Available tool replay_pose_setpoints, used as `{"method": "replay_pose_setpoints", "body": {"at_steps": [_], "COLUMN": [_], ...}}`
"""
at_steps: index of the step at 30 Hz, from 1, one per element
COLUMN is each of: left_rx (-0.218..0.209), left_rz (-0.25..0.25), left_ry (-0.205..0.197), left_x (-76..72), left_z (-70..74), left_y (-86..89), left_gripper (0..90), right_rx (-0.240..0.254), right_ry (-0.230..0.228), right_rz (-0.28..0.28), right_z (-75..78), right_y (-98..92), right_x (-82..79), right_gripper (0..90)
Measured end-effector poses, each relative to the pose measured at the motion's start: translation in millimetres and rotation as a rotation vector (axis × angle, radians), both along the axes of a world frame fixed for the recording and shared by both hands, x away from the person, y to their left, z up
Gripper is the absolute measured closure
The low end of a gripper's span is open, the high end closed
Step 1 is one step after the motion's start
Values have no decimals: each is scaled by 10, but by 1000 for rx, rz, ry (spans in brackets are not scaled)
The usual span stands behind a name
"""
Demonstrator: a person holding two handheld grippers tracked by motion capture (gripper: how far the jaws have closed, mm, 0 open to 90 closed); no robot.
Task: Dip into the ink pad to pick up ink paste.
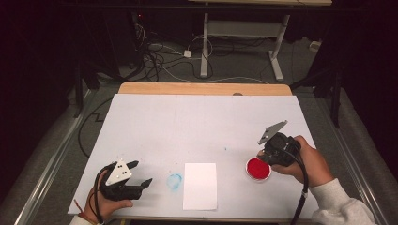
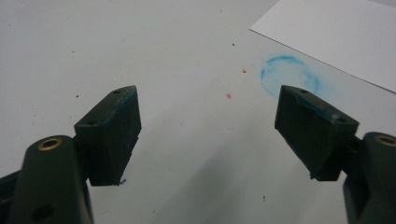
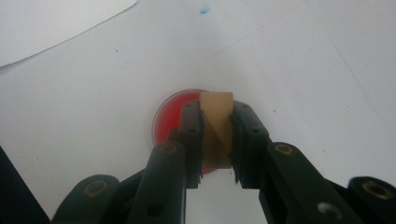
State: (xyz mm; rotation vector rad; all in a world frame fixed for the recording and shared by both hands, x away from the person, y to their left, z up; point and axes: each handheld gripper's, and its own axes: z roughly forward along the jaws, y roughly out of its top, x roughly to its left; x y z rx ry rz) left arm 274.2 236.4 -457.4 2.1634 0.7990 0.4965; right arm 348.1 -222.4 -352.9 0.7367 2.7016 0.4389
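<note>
Right gripper view: right gripper clamps a tan block above the red dish; left gripper gapes empty.

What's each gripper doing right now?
Left gripper: open, nothing held.
Right gripper: closed on a tan block, above the red dish.

Matt wooden block, glossy red-filled clear plastic dish, smooth white paper sheet, matt white tabletop.

Black claws, brass screws, white sleeve
</note>
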Motion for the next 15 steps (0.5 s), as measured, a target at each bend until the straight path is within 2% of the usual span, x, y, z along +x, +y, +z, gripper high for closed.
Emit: {"method": "replay_pose_setpoints", "body": {"at_steps": [6, 7, 8, 9, 10, 12, 13, 14, 15], "left_rx": [0, 2, 3, 2, 0, 5, 7, 7, 6], "left_rz": [-4, -5, -4, -3, -4, -4, -5, -6, -7], "left_ry": [-2, -2, -2, -1, 0, 0, 1, 2, 2], "left_x": [11, 13, 15, 18, 20, 21, 21, 21, 21], "left_z": [3, 2, 1, 0, -1, -3, -4, -4, -5], "left_y": [-9, -10, -12, -13, -13, -18, -20, -21, -21], "left_gripper": [219, 218, 218, 218, 218, 218, 218, 218, 218], "right_rx": [-11, -18, -18, -22, -22, -17, -24, -24, -31], "right_ry": [15, 32, 32, 40, 40, 57, 76, 76, 83], "right_rz": [-4, -2, -2, -10, -10, -17, -20, -20, -22], "right_z": [-84, -156, -156, -243, -243, -335, -431, -431, -509], "right_y": [3, 4, 4, -4, -4, -13, -11, -11, -5], "right_x": [0, 9, 9, 28, 28, 48, 66, 66, 82], "right_gripper": [762, 762, 762, 762, 762, 762, 762, 762, 762]}}
